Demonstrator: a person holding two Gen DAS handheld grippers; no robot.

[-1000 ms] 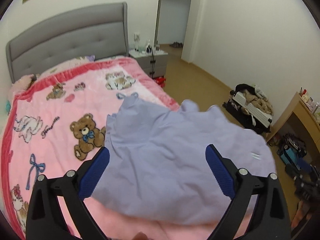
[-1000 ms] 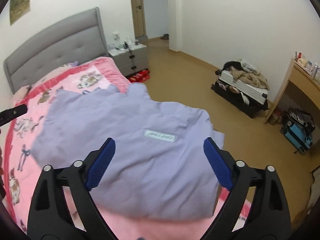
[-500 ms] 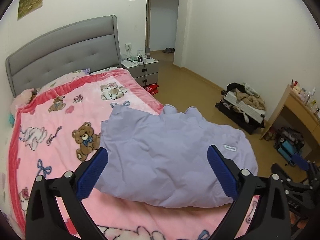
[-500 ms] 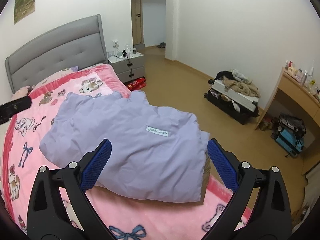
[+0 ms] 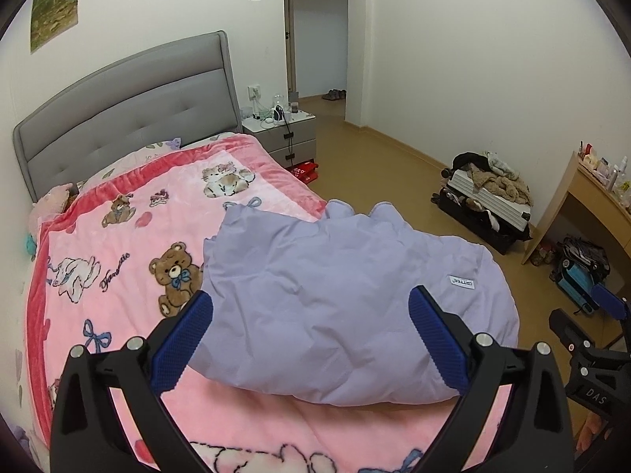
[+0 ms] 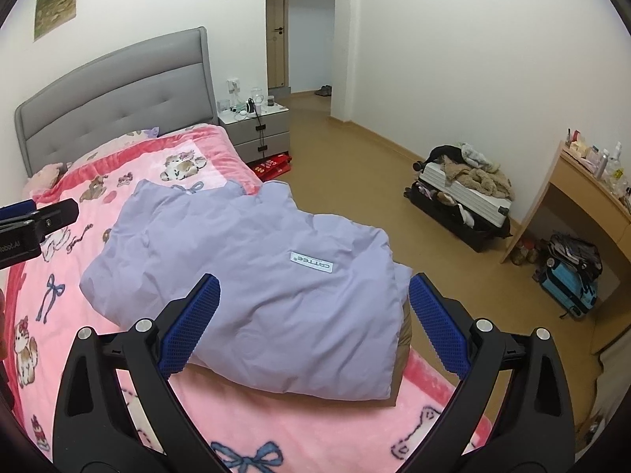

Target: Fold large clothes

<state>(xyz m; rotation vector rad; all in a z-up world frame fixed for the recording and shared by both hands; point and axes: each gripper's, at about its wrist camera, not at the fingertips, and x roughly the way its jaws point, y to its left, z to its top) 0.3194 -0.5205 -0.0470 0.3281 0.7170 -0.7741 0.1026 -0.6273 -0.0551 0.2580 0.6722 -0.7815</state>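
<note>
Pink cartoon blanket (image 5: 118,236), grey headboard (image 5: 130,102), nightstand (image 6: 256,126), open suitcase (image 6: 461,197).

Both wrist cams sit above the foot of the bed (image 5: 118,244), looking fwd along open jaws toward the headboard (image 5: 130,110), near the lilac jacket (image 5: 347,287). Left cam sits further left, w/ the right gripper (image 5: 591,354) at its right edge. Shared: jacket, nightstand (image 6: 256,130), doorway, suitcase (image 6: 461,197).

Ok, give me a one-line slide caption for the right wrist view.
Open right hand-held gripper poised above a folded lavender jacket on a pink cartoon-print blanket.
</note>
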